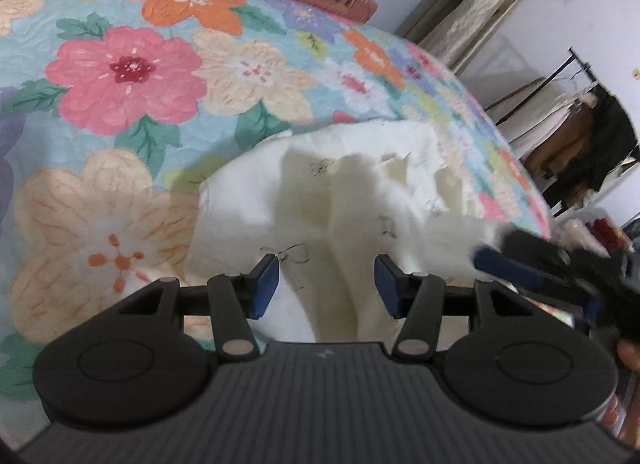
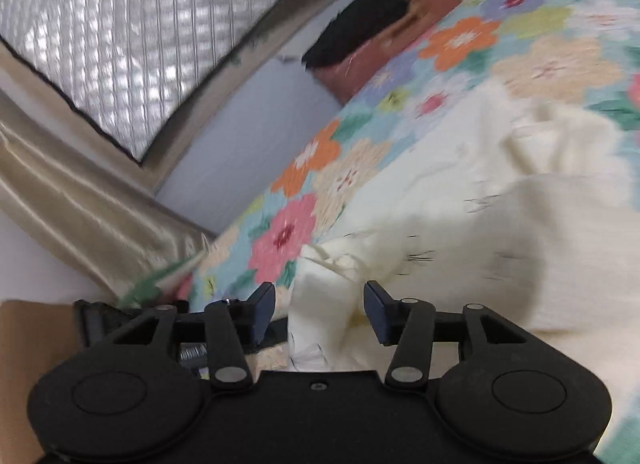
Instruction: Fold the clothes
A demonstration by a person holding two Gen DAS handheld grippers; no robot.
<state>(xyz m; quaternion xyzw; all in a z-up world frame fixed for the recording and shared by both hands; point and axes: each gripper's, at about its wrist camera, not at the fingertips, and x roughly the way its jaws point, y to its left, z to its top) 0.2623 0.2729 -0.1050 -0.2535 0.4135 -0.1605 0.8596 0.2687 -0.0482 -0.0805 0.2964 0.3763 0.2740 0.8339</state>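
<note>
the right tool [image 1: 532, 268] is a motion-blurred dark shape at the right edge of the left wrist view, cut off there, so its jaw stance cannot be read in that view. a fingertip [image 1: 630, 354] beside it is half out of frame. the right wrist view is smeared: the garment [image 2: 500, 224] shows only streaks for its print, and its near edge is hidden behind the tool body. the bed [image 1: 120, 112] runs past the frame.

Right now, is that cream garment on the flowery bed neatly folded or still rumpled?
Still rumpled. The cream garment lies in loose humps and creases on the floral quilt, with no flat, squared-off edges showing in either view.
</note>
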